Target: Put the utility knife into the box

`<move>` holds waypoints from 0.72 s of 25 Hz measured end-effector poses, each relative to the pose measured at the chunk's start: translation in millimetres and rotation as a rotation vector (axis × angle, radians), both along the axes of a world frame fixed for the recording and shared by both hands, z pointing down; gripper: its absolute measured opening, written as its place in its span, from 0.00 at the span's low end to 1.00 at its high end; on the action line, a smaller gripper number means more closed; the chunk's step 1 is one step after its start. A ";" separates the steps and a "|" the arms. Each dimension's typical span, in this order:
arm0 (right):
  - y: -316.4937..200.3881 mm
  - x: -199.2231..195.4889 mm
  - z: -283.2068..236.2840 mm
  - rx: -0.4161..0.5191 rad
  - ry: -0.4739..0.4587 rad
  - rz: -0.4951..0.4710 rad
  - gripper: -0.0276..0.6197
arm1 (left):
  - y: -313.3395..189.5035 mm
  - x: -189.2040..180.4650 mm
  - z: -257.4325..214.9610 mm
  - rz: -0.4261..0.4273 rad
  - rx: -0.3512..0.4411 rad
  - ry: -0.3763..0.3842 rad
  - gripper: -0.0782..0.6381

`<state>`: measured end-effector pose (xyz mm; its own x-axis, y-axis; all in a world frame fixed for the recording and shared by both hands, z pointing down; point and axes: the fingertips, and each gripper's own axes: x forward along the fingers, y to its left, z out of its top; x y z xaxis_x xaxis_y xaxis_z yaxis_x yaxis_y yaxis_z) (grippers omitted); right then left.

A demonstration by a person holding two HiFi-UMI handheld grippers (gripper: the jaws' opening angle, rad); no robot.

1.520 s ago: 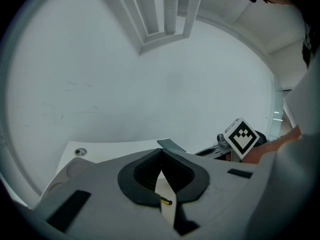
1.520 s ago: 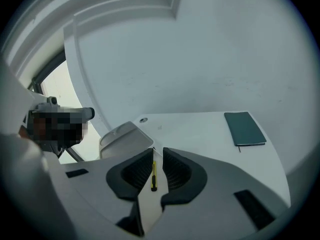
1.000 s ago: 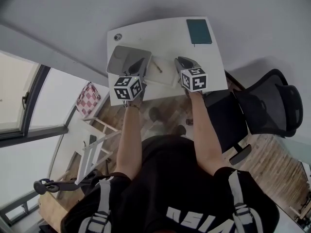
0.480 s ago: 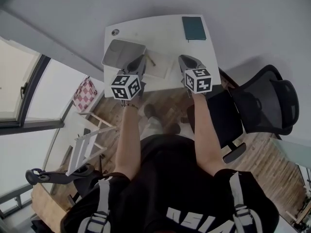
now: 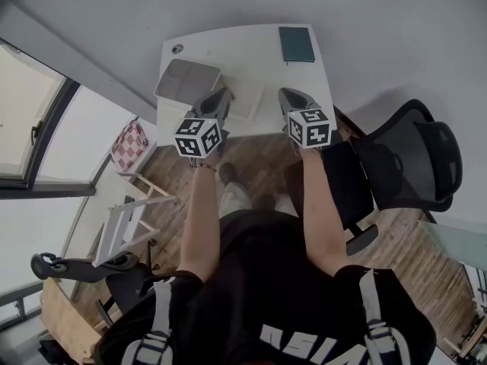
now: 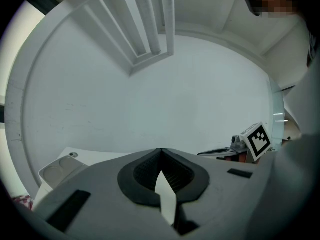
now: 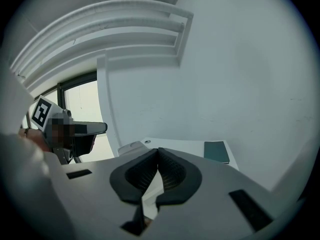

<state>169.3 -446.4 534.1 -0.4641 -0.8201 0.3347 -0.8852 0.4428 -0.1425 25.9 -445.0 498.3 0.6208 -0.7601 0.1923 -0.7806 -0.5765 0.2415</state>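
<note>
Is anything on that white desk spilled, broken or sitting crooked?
Nothing stands out. The grey box lies flat at the left of the desk, the green notebook lies flat at its far right corner, and the left tool and right tool are shut, empty.

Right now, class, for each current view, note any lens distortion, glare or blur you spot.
Head view: wide-angle bends the desk edges; the window at left is blown out white. Left gripper view: strong fisheye, dark corners, curved walls, mosaic patch top right. Right gripper view: same fisheye, bright window, mosaic patch left.
</note>
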 end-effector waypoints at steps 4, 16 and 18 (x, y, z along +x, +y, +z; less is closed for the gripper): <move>9.6 11.9 -1.2 0.005 -0.004 0.002 0.07 | 10.2 8.5 -0.4 0.002 0.005 -0.009 0.14; 32.1 20.5 -2.8 -0.001 -0.011 -0.011 0.07 | 29.5 21.2 0.5 0.016 0.005 -0.017 0.14; 35.6 21.7 -2.9 -0.001 -0.012 -0.011 0.07 | 32.8 22.2 0.8 0.020 0.004 -0.017 0.14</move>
